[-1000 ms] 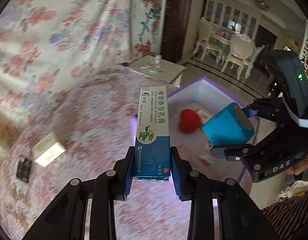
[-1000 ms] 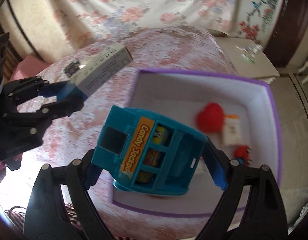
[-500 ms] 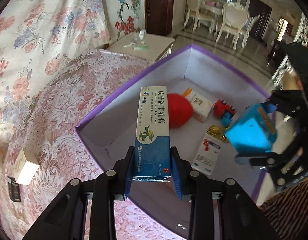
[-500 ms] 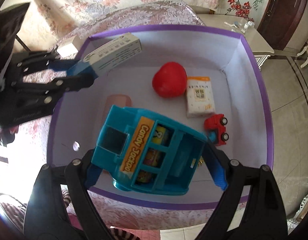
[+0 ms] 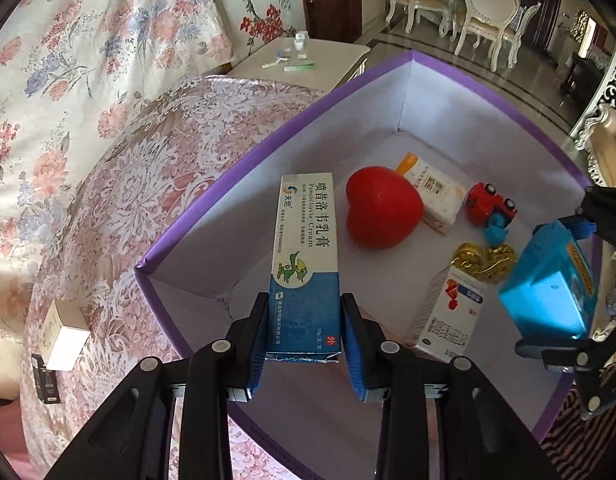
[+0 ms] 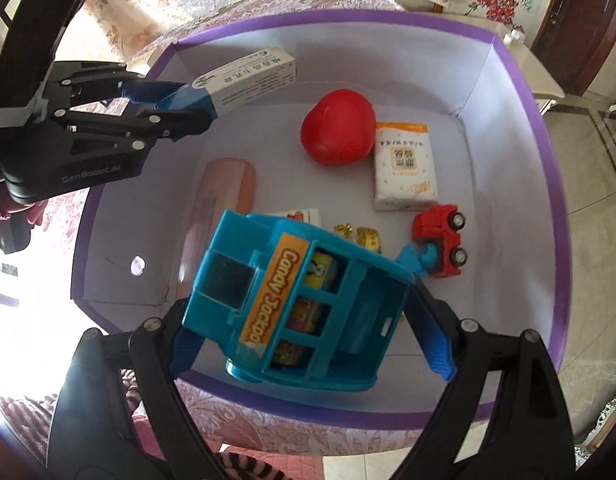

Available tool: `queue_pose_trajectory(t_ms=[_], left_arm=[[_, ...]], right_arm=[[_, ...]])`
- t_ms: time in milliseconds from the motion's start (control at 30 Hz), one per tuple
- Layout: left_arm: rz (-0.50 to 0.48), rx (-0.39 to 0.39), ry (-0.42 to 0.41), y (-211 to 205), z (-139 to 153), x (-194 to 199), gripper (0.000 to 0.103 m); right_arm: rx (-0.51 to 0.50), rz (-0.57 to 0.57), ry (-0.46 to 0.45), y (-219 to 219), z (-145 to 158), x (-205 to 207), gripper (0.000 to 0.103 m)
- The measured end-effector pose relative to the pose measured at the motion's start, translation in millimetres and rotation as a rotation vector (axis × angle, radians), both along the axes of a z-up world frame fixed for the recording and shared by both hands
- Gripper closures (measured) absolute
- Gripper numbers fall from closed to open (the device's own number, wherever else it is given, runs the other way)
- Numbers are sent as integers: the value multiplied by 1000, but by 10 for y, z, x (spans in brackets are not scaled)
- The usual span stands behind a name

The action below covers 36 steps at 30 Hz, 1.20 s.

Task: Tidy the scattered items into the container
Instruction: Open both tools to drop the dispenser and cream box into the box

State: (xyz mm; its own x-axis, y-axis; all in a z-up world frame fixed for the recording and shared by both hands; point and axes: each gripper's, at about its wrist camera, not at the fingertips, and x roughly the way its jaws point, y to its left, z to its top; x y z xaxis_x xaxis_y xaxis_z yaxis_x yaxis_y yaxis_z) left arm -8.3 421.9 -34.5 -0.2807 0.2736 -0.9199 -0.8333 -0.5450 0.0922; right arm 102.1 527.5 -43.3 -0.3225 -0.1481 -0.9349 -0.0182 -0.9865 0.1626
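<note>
In box (image 6: 519,92): heart (image 6: 337,132), car (image 6: 439,240).

The blue candy toy (image 6: 292,304) in the right hand-held gripper (image 6: 311,344) is hiding most of the medicine box (image 6: 304,215) and gold wrapper (image 6: 363,236) beyond it.

Below my left claw (image 5: 304,344), bare box floor (image 5: 308,412); I see open room there. Ahead of it: red heart (image 5: 381,212), then tissue pack (image 5: 433,192). Under my right claw (image 6: 308,340): medicine carton (image 5: 447,316), gold foil (image 5: 483,260), toy car (image 6: 441,240) crowd the floor.
</note>
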Motion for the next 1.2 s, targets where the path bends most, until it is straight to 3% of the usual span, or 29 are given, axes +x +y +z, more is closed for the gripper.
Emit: queue_pose_trajectory(t_ms=[100,233,367,700,933,1067,1200], left_arm=[[8,-21,2,22,-33,-20,65],[18,-14,-1,14,-12,-20,37],[17,4,1,-4,39,10,22],[20,40,6,-97,119,60,16],[44,82,25,-205,235,63,11],[87,132,22,-344,332,35,0],[144,196,6,-526,426,11,0]], right_arm=[[-15,-13,-17,26,-16,-4,13],[-19,-25,-28,42,-24,-7,13],[-26,-36,-27,35,3,7,13],[-65,-79,69,19,199,68,10],[-58,-72,57,-53,244,53,6],[-56,-75,75,-107,286,37,6],[-55,-75,89,-167,329,8,6]])
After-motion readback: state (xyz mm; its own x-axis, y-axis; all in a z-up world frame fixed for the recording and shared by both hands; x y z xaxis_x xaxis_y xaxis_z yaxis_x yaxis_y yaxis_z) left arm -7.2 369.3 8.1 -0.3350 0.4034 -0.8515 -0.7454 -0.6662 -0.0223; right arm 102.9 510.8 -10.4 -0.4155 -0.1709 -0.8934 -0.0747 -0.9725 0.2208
